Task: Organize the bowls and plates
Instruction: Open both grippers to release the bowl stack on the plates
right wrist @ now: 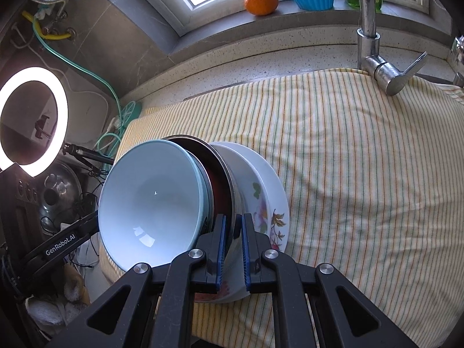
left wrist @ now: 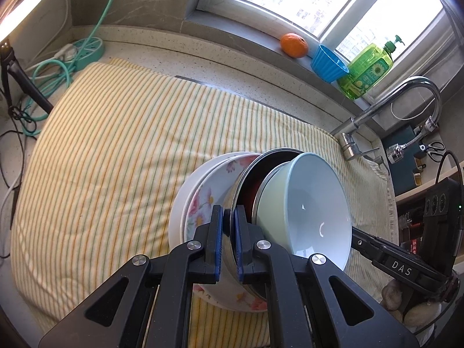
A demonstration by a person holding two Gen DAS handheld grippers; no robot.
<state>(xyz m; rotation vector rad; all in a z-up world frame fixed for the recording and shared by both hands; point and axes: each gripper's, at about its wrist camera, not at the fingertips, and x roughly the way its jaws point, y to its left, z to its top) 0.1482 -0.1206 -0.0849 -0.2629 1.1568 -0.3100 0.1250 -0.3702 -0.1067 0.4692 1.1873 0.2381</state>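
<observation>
While both grippers clamp opposite rims of the steel bowl (left wrist: pixel 232 211), the nested stack hangs tilted over the striped cloth (left wrist: pixel 116 150). Left gripper (left wrist: pixel 229 232) and right gripper (right wrist: pixel 233 240) have pads nearly together on that thin metal edge. Pale blue bowl (left wrist: pixel 313 203) sits inside; floral plate (left wrist: pixel 203 197) and white plate (left wrist: pixel 179 200) underneath, possibly touching the cloth. Cloth lies bare toward the window; faucet (right wrist: pixel 366 29) stands at its far edge.

Both cams ride the tongs, aimed steeply down, v. close to a tilted stack of nested bowls and plates (left wrist: pixel 261 203) (right wrist: pixel 203 203). Left view looks from one side, right from opposite; both share yellow striped cloth (left wrist: pixel 116 145) (right wrist: pixel 362 174), window sill w/ round orange fruit (left wrist: pixel 293 45) (right wrist: pixel 261 2).
</observation>
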